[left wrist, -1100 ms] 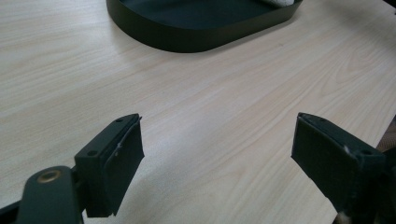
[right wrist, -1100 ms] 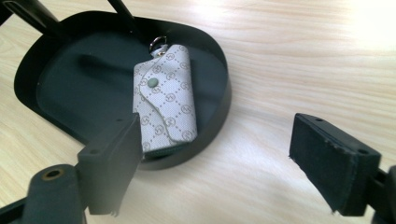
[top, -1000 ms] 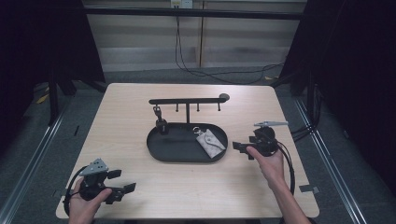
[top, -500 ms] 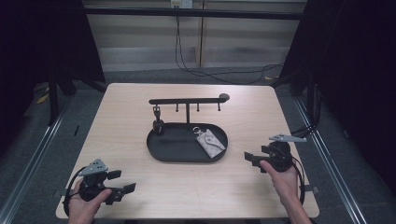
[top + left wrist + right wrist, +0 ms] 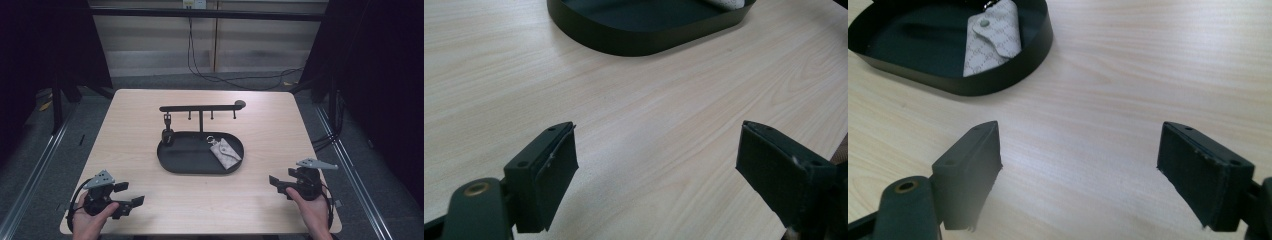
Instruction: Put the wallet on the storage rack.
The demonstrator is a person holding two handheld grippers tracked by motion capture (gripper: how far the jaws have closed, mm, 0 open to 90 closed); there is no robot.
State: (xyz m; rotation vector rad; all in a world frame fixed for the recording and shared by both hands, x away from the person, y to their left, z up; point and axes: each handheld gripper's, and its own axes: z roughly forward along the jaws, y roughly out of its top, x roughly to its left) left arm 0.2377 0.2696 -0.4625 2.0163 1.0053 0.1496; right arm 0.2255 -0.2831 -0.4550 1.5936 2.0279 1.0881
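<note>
Near the half-cropped tray (image 5: 998, 82), right gripper (image 5: 1078, 170) and left gripper (image 5: 656, 175) gape empty.

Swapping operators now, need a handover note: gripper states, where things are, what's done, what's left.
Left gripper: open, empty, over the table's near left corner.
Right gripper: open, empty, jaws just opened further, near the right edge.
Grey pouch with key ring lies in the black oval tray, right side. A small dark key item hangs from the rack at the tray's left end.
Done: pouch is in the tray.
Left: probably hanging the pouch on a free hook.
</note>
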